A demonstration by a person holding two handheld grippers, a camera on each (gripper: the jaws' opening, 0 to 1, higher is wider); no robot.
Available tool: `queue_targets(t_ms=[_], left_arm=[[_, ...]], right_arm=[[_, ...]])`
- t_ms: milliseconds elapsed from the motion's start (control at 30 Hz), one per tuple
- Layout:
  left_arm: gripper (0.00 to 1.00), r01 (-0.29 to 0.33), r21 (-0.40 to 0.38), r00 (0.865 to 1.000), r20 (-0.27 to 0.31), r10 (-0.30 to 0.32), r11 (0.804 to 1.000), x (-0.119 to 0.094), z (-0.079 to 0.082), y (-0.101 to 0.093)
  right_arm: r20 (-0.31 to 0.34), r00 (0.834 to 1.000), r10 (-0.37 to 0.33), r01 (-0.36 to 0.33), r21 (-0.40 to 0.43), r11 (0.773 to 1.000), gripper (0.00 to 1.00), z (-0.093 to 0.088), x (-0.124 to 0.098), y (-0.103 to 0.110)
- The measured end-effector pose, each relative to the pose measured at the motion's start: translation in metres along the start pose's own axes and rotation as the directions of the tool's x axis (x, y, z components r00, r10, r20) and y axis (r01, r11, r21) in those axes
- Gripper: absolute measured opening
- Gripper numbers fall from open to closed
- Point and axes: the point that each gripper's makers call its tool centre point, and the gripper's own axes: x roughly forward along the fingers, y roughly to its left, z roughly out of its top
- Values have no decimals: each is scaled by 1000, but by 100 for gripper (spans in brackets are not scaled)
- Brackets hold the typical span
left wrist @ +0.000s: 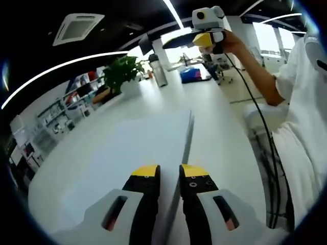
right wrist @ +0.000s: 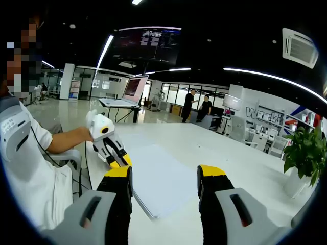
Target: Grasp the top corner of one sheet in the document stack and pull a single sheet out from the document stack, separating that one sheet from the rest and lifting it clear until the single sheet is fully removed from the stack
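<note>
A white document stack point(right wrist: 161, 178) lies flat on the white table point(right wrist: 245, 158). In the left gripper view its right side edge point(left wrist: 188, 135) runs as a dark line toward me and passes through the narrow gap of my left gripper point(left wrist: 170, 173). The jaws stand a little apart, one over the paper, one over the table. In the right gripper view the left gripper point(right wrist: 120, 162) tilts down with its tips at the stack's near left edge. My right gripper point(right wrist: 164, 181) is wide open above the stack, gripping nothing. A hand holds it high over the table's far end point(left wrist: 205, 41).
A person in white sits at the table's side point(left wrist: 301, 117), a cable hanging from the raised gripper. A potted plant point(left wrist: 122, 74) and a blue box point(left wrist: 190, 75) stand at the far end. Two people point(right wrist: 196, 104) stand far behind.
</note>
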Motion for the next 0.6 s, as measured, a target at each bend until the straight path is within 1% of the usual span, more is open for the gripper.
queue_targets(t_ms=[233,467,600], left_arm=[[17,-1,6,1000,-6,1,1000,-1,0,0],[17,4,-5,1000,-18,-4,1000,1,-4,0],[14,20,-26,1000,-16,-21,999,1,-5,-2]], right_arm=[[0,1000,0,0,0,1000,51,0,0,-2],[-1,1000,1,-1,0,1000,51,0,0,-2],[0,1000,0,0,0,1000,51,0,-1,-2]])
